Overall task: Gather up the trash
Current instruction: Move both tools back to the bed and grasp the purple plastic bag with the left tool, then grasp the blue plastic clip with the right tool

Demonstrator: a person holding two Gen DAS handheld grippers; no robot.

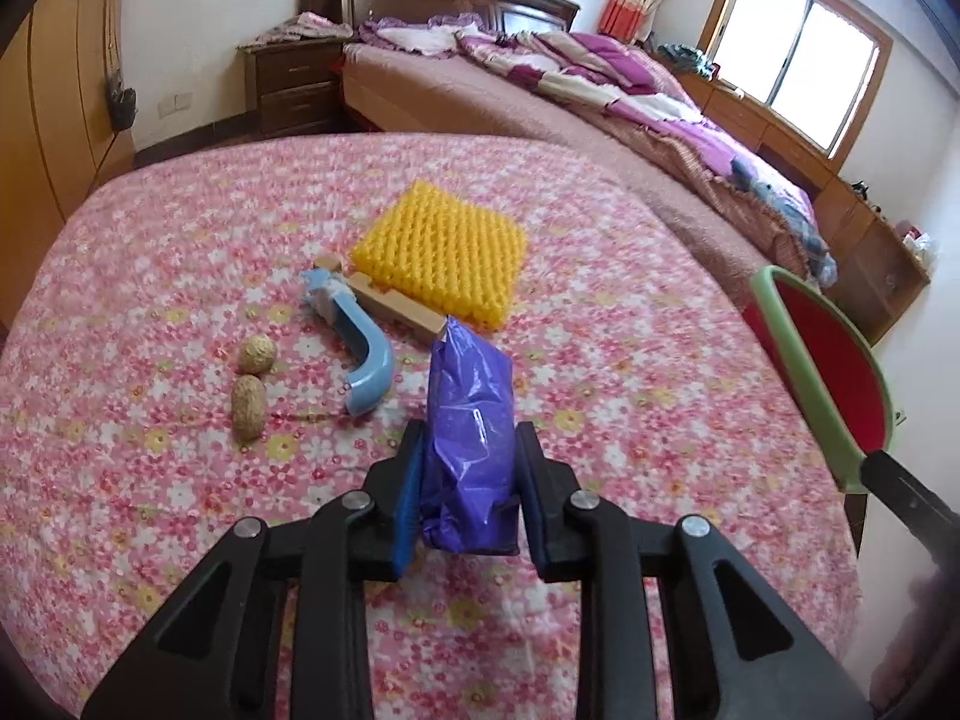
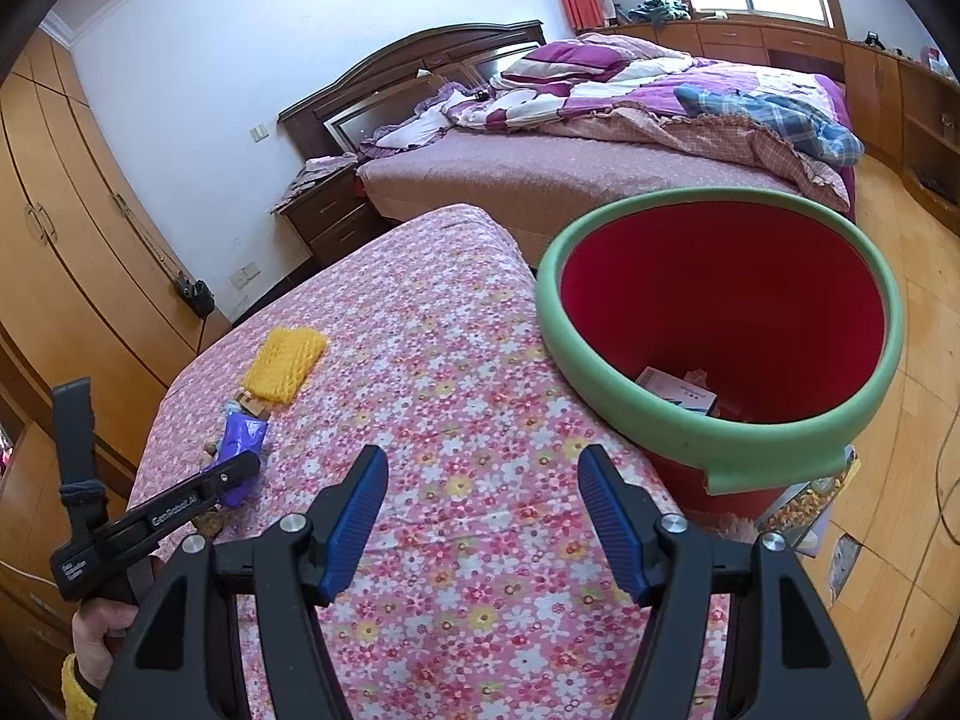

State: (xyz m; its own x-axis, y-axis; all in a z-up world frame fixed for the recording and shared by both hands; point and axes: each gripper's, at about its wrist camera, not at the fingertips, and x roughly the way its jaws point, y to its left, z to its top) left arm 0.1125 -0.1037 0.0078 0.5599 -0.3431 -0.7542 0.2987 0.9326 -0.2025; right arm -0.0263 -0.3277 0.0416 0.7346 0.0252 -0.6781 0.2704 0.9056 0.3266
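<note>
peanuts [image 1: 252, 384]: 2; purple bag [image 1: 471, 420]: 1; yellow foam net [image 1: 441, 249]: 1; blue scoop [image 1: 360, 348]: 1; wooden piece [image 1: 396, 307]: 1; red bin [image 2: 720, 324]: 1

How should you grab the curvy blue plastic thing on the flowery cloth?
Probably by the thick curved end of the blue plastic piece, coming down from above with the fingers either side of its narrow width. That end lies clear on the floral cloth, while its far end crowds against the wooden block.
</note>
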